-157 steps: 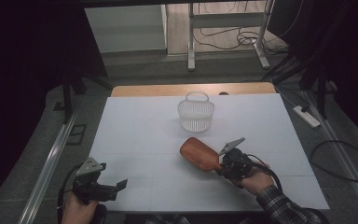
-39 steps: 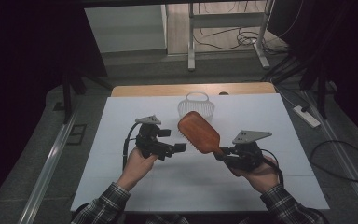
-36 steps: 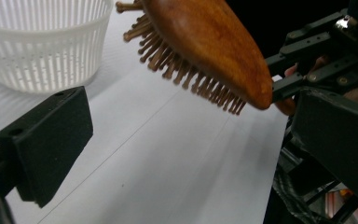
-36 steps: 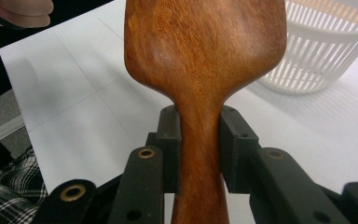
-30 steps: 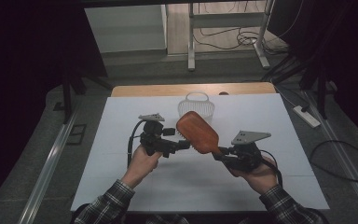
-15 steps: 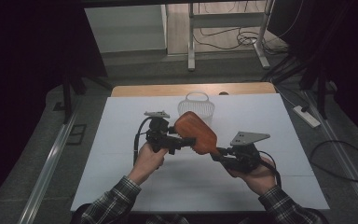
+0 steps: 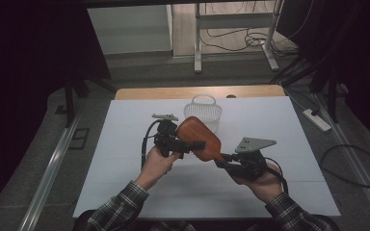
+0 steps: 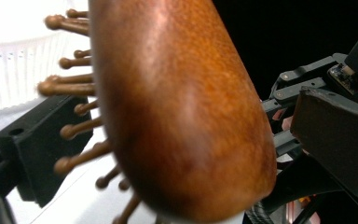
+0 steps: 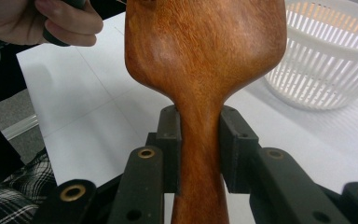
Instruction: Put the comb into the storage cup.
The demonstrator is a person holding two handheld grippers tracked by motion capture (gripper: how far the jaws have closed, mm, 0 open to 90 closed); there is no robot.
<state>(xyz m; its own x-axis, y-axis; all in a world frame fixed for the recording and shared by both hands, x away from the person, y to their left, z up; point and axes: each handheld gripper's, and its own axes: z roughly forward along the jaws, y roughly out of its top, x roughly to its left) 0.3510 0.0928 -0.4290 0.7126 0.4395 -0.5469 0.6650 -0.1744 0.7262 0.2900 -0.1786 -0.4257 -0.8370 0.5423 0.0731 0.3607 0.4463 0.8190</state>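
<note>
Plaid sleeves (image 7: 125,204), black cabled grippers, each topped by a grey three-cornered plate (image 7: 253,143).

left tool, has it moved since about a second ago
Yes. The left tool has shifted right, toward the basket, and its jaws now flank the brush head.

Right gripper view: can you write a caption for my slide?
Right gripper clamps the brown wooden hairbrush by its handle.

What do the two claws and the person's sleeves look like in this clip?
Both claws, left and right, are black, built of linked bars with brass-ringed holes and blocky black pads. Each carries a grey three-cornered plate on top and trails a black cable. The sleeves are dark plaid with light lines.
</note>
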